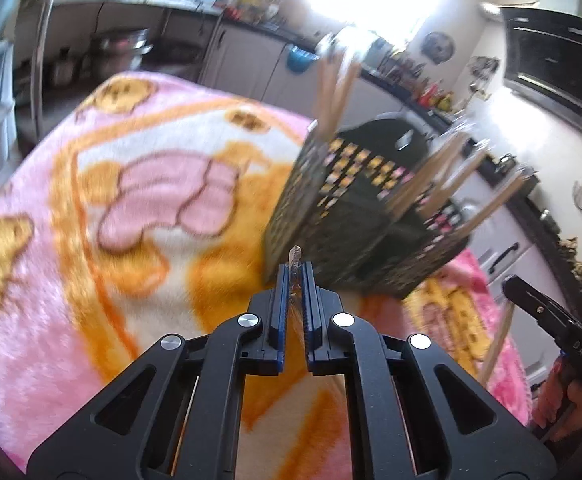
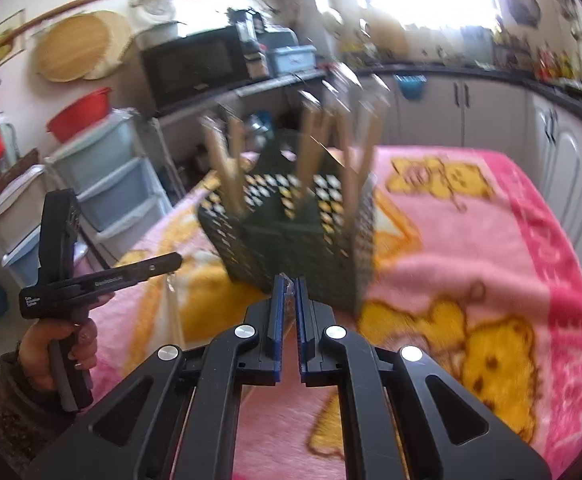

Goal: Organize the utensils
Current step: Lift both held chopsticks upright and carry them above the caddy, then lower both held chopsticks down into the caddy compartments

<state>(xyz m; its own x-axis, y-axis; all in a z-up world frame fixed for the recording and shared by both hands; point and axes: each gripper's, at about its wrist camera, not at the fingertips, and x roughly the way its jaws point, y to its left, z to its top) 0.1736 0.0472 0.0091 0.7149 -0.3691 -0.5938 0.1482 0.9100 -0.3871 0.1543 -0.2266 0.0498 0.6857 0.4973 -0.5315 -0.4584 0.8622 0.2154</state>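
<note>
A black perforated caddy [image 1: 347, 216] [image 2: 291, 236] stands on the pink and orange blanket [image 1: 139, 184], with several wooden-handled utensils [image 1: 337, 92] [image 2: 311, 148] sticking up out of it. My left gripper [image 1: 295, 270] is shut on a wooden utensil [image 1: 294, 255] whose tip pokes out just past the pads, close in front of the caddy. My right gripper [image 2: 289, 282] is likewise shut on a wooden utensil [image 2: 289, 290] near the caddy's front wall. In each wrist view the other gripper [image 1: 531, 300] [image 2: 171, 260] shows at the side, its wooden utensil [image 1: 499, 340] [image 2: 173, 312] hanging below.
The blanket covers a table with kitchen counters and cabinets [image 2: 463, 108] around it. Stacked plastic drawers [image 2: 103, 184] stand at the left and a microwave [image 2: 195, 64] behind. A hand [image 2: 63, 344] grips the left tool's handle. Bare blanket [image 2: 471, 240] lies to the right of the caddy.
</note>
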